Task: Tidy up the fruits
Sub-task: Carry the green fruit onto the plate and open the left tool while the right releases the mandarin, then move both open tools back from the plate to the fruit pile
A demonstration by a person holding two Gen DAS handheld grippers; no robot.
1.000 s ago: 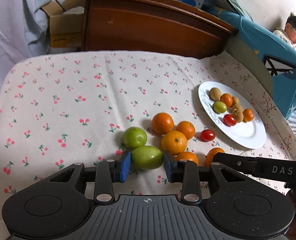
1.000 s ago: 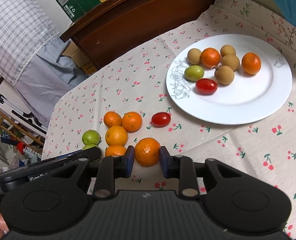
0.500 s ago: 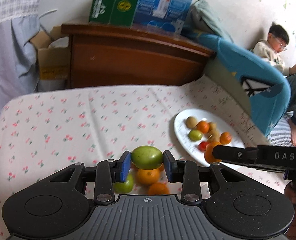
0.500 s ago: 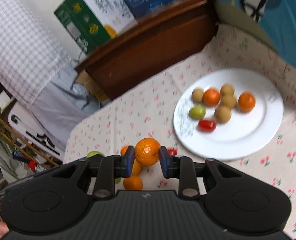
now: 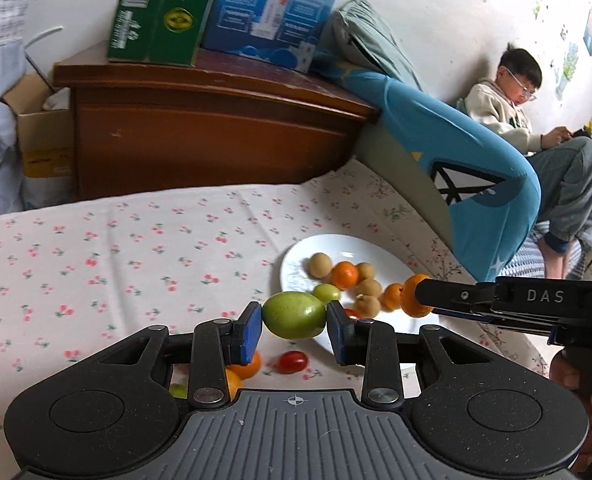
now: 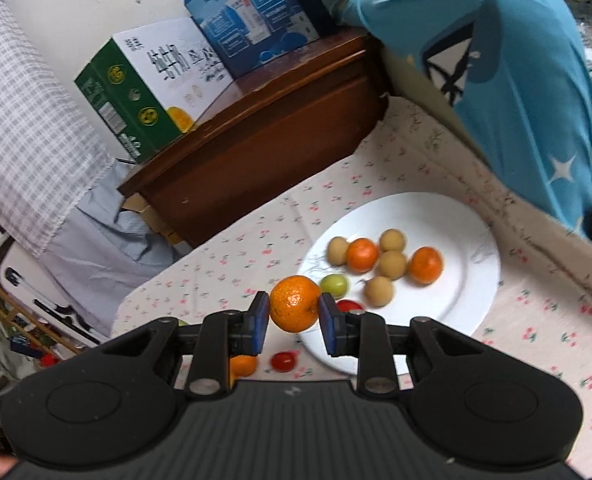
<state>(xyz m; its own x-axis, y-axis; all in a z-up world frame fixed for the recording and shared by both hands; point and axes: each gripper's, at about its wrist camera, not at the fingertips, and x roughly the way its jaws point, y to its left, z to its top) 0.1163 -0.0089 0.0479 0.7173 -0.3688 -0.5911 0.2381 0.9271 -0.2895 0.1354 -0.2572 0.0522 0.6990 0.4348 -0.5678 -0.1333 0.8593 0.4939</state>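
Note:
My left gripper (image 5: 294, 320) is shut on a green fruit (image 5: 294, 314), held in the air above the near edge of the white plate (image 5: 379, 250). My right gripper (image 6: 294, 314) is shut on an orange mandarin (image 6: 295, 303), also lifted, just left of the white plate (image 6: 471, 280). In the left wrist view the right gripper (image 5: 413, 300) comes in from the right with the mandarin (image 5: 411, 295) over the plate. The plate holds several small fruits: mandarins, brown longans, a green one and a red tomato. A cherry tomato (image 5: 292, 361) and mandarins (image 5: 246, 366) lie on the cloth below.
A cherry-print cloth (image 5: 136, 248) covers the table. Behind it stands a brown wooden cabinet (image 5: 216, 132) with a green box (image 5: 156, 12) and a blue box (image 5: 276, 12). A blue-covered chair (image 5: 467, 168) is at the right, and a person (image 5: 535, 128) sits beyond it.
Both grippers have risen from the cloth with their fruits and moved toward the plate. The loose fruits on the cloth now sit lower in both views.

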